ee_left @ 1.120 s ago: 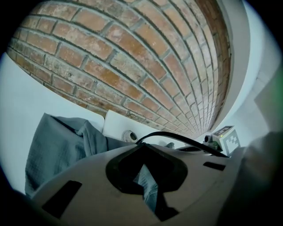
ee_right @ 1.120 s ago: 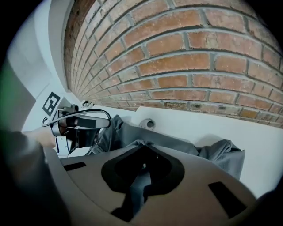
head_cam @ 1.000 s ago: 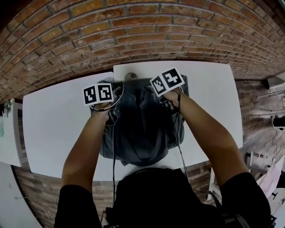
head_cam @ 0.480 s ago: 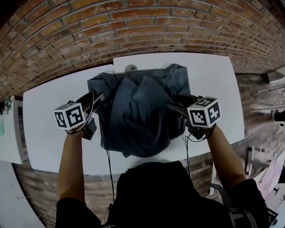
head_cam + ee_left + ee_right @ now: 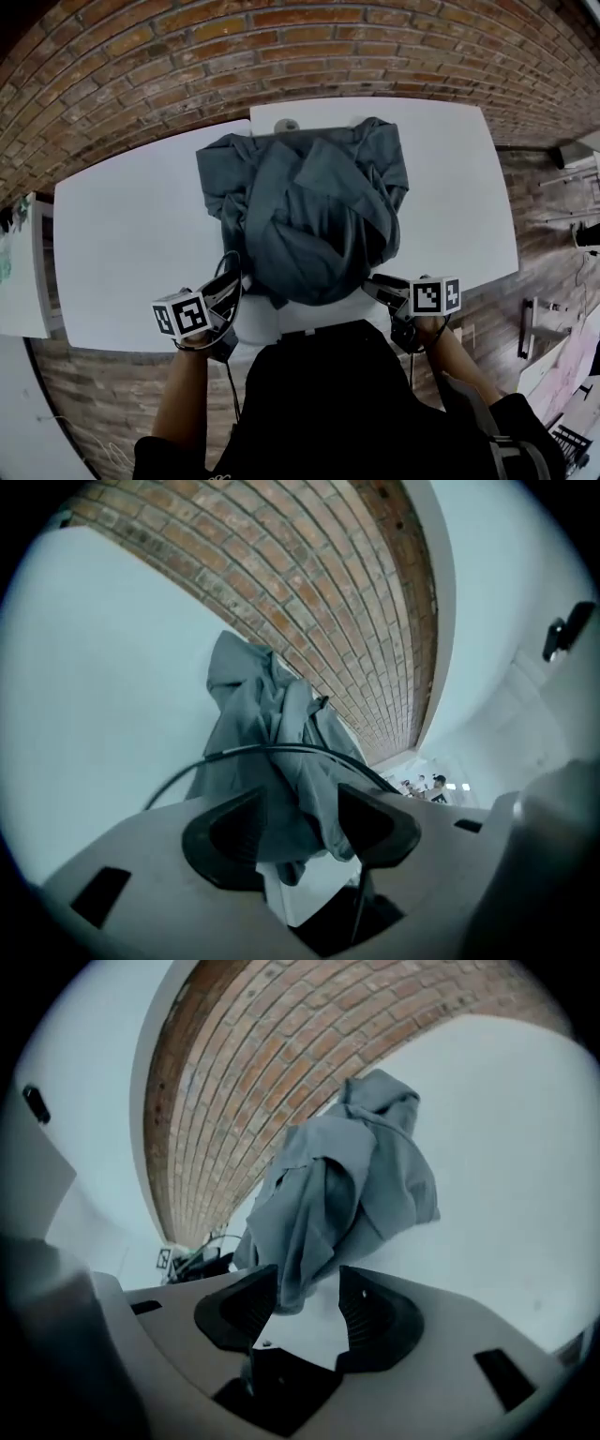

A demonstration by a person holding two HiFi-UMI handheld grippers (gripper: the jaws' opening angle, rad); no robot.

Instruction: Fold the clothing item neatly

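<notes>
A grey garment (image 5: 305, 211) lies crumpled in a heap on the white table (image 5: 131, 244), with folds crossing its middle. My left gripper (image 5: 228, 284) hovers at the table's front edge, just left of the garment's near hem. Its jaws have just been opening and grip nothing. In the left gripper view the garment (image 5: 272, 724) shows in the gap beyond my open left gripper (image 5: 302, 803). My right gripper (image 5: 377, 285) is at the front edge by the hem's right side, also just opened. The right gripper view shows the garment (image 5: 347, 1176) ahead of my right gripper (image 5: 307, 1283), untouched.
A brick wall (image 5: 281, 56) runs behind the table. A small round grey object (image 5: 286, 125) sits at the table's far edge. Another white surface (image 5: 14, 281) adjoins at the left. A black cable (image 5: 262, 752) loops across the left gripper view.
Both grippers drew back from the garment's far part, out past its sides, to the table's front edge. Both let go of the cloth and now stand open. The garment lies looser.
</notes>
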